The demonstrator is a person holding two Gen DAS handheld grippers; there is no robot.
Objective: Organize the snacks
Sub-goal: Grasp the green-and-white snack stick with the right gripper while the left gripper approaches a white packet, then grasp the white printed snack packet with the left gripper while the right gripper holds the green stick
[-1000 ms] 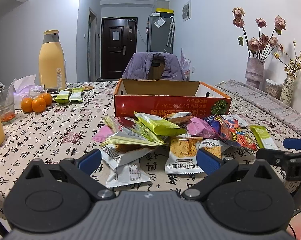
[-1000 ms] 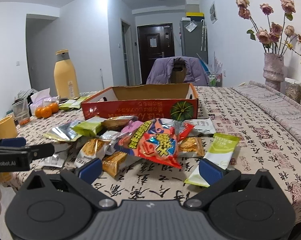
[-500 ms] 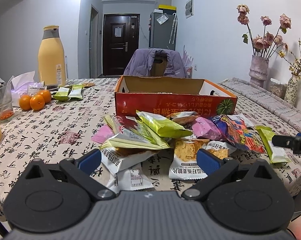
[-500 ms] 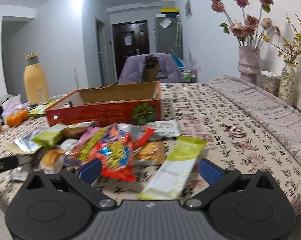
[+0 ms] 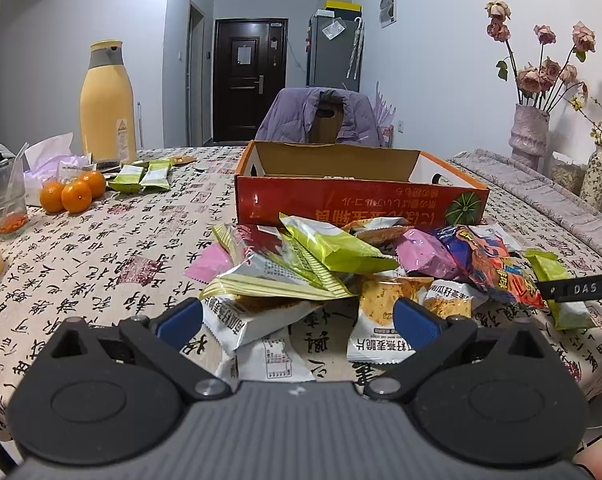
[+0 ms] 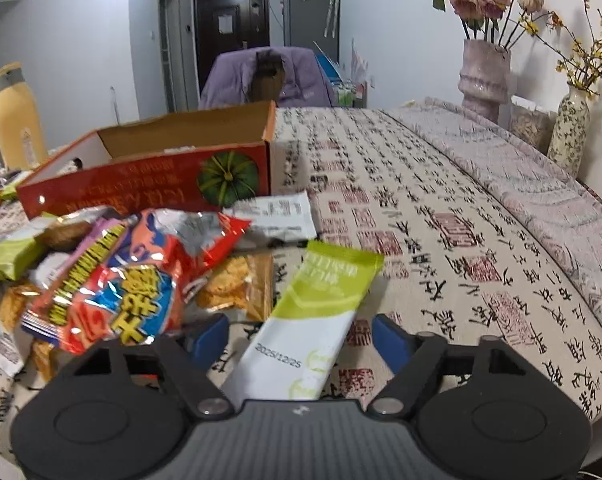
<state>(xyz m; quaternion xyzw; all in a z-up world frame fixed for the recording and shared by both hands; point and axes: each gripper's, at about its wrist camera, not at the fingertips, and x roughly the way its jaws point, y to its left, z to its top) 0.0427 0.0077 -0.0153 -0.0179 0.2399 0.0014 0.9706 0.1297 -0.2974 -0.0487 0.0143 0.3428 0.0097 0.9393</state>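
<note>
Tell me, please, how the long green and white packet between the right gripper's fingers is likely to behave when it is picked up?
The green and white packet looks flat and thin, so it is probably light and may droop at its free end. Its glossy wrapper could slip between the pads. The right gripper is closing around it, not yet pressing it.

Cool ceiling light is thrown from above – glare is caught on the shiny red foil snack bag (image 6: pixel 113 280); edges are bowed, corners blackened, right view slightly blurred.
</note>
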